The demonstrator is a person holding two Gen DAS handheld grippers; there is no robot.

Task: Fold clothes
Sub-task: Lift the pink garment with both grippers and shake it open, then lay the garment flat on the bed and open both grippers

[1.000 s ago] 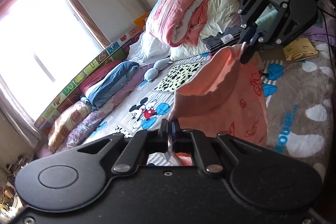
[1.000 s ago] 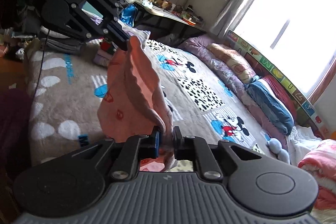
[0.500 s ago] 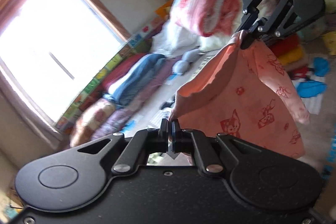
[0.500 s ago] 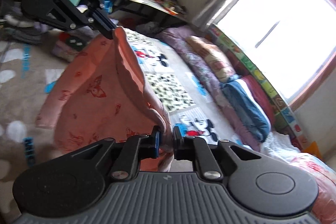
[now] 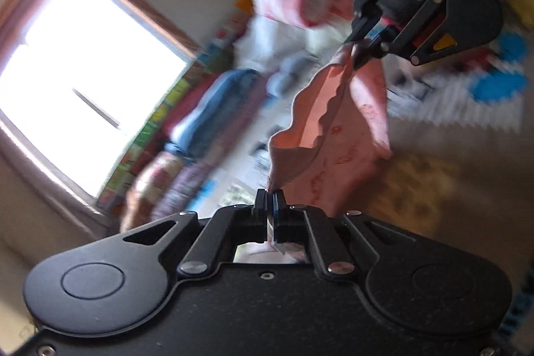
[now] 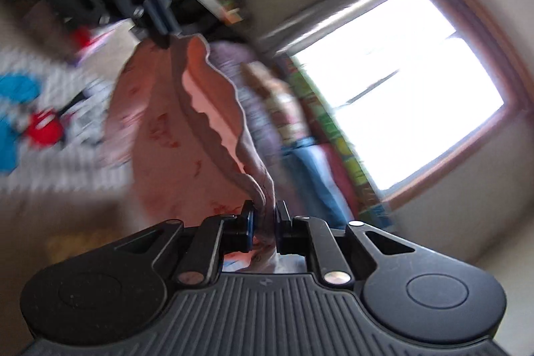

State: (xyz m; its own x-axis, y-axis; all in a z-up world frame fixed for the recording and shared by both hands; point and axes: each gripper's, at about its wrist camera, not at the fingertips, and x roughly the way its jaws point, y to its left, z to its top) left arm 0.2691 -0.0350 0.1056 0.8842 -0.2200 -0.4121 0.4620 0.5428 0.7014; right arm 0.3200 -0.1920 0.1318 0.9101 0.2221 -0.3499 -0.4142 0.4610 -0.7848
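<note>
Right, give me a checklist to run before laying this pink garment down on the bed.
1. Left tool pinching a corner of the pink garment: ok.
2. Right tool clamped on the other corner of the garment: ok, cloth sits between its fingers.
3. Top edge held between the two tools: ok, though it sags and ripples.
4. Garment hanging free and untwisted: cannot tell, one side folds over.
5. Landing spot on the bed free of other clothes: cannot tell, both views are blurred.
</note>
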